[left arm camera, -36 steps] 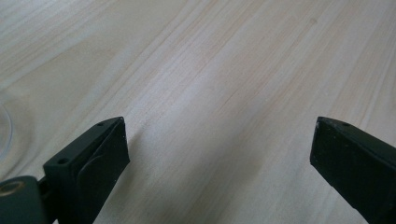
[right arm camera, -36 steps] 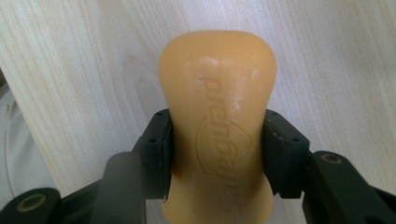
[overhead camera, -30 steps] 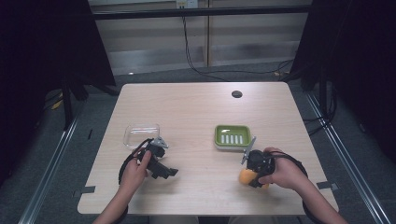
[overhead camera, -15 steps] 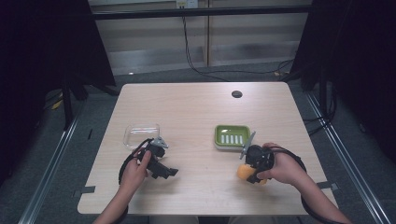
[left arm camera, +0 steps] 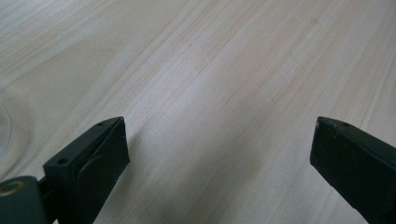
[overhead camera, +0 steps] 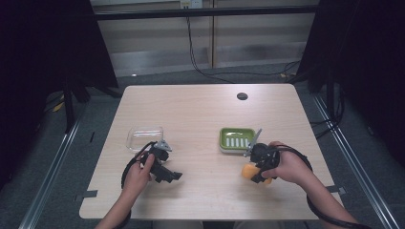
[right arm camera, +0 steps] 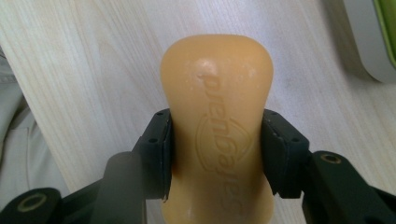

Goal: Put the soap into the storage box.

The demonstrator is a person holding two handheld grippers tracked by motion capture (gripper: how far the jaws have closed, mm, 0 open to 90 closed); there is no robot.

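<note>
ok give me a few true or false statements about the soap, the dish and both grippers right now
1. The right gripper is shut on the orange soap bar. True.
2. The soap bar lies in the green soap dish. False: it is held near the table's front edge, outside the dish.
3. The left gripper holds a clear container. False: its jaws are open with only bare table between them.
4. A clear container sits on the table beside the left gripper. True.
5. The soap dish is blue. False: it is green.
</note>
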